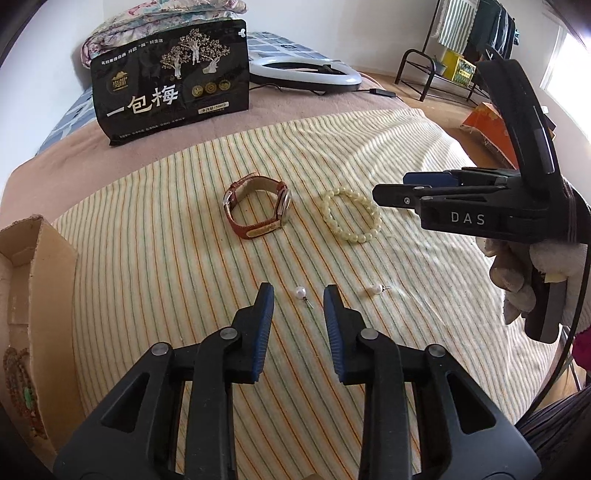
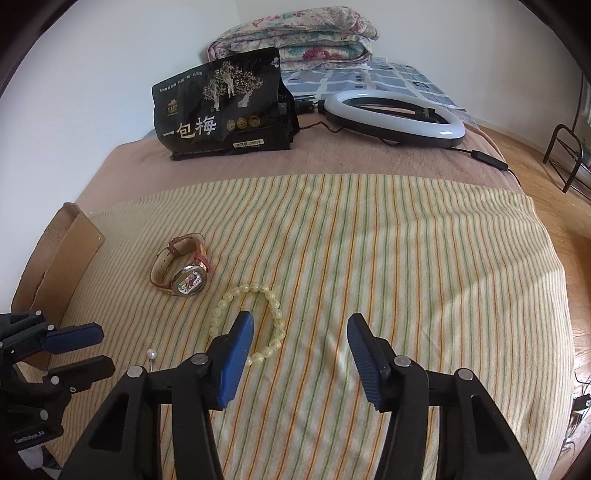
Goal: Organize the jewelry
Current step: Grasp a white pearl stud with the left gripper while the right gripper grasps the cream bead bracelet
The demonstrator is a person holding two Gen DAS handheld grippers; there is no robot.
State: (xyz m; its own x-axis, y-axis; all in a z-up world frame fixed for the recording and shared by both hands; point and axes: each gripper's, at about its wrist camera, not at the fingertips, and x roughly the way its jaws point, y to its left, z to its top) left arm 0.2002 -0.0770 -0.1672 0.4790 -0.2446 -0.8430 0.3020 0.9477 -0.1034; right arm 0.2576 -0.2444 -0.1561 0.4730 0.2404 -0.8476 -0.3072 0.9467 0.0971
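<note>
On the striped cloth lie a brown-strapped watch, a cream bead bracelet and two pearl stud earrings. My left gripper is open, its jaws on either side of one pearl earring; the second earring lies just right of it. My right gripper is open and empty, held above the cloth with the bracelet at its left finger. It shows from the side in the left wrist view, beside the bracelet. The watch and one earring show in the right wrist view.
An open cardboard box stands at the left cloth edge, with beaded jewelry inside. A black snack bag, a ring light and folded quilts are at the back. A metal rack stands on the floor at right.
</note>
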